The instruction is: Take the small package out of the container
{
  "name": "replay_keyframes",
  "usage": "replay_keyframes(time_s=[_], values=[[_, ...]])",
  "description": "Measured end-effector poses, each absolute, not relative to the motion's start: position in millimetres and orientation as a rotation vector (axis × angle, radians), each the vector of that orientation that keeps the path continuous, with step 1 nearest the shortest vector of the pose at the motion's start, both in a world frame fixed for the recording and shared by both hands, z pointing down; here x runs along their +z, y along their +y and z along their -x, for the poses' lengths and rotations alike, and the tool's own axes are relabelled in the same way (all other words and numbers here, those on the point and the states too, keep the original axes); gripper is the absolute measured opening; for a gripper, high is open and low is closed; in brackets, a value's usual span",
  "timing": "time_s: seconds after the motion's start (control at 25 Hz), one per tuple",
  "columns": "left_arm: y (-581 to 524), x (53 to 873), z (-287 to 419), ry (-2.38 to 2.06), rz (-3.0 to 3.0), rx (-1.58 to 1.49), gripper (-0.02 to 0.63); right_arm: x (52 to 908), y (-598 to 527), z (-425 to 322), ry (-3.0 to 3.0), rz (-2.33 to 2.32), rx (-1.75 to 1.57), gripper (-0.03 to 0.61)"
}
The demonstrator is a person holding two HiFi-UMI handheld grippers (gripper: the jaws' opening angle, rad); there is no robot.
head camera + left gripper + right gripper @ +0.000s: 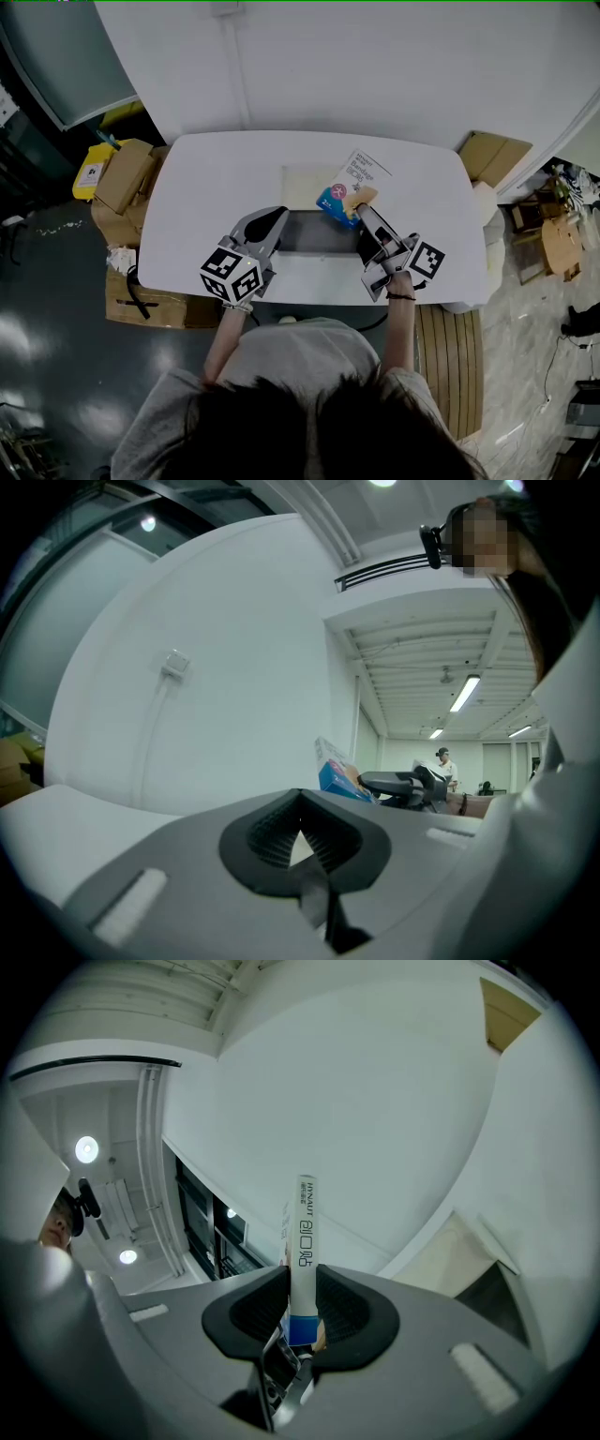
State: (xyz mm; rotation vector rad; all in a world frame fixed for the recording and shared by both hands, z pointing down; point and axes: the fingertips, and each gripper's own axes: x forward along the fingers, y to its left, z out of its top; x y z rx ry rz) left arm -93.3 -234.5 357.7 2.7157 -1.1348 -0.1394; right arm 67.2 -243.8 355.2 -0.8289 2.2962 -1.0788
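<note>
The small package [351, 187], a flat white and blue pack, hangs over the table just behind the dark open container [309, 246]. My right gripper [367, 214] is shut on the package's lower end. In the right gripper view the package [304, 1232] stands edge-on between the pads, with the container [502, 1307] low on the right. My left gripper [277, 217] hovers at the container's left end, shut and with nothing in it. In the left gripper view my left gripper [300, 803] has its pads together, with the package [336, 772] and the right gripper [398, 785] beyond.
A cream flat panel [302, 183] lies on the white table [216, 187] behind the container. Cardboard boxes [127, 178] are stacked on the floor at the left, more cardboard [492, 155] at the right. A slatted wooden piece [450, 347] stands by my right side. A person [444, 761] stands far off.
</note>
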Motion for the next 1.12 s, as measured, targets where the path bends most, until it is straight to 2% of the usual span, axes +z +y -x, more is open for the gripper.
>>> replay_keyframes(time_s=[1.12], values=[[-237.8,359.3,92.4,-1.140,-2.727,-0.110,-0.011,357.5,-246.9,-67.1,2.297,0.821,-1.077,0.104]])
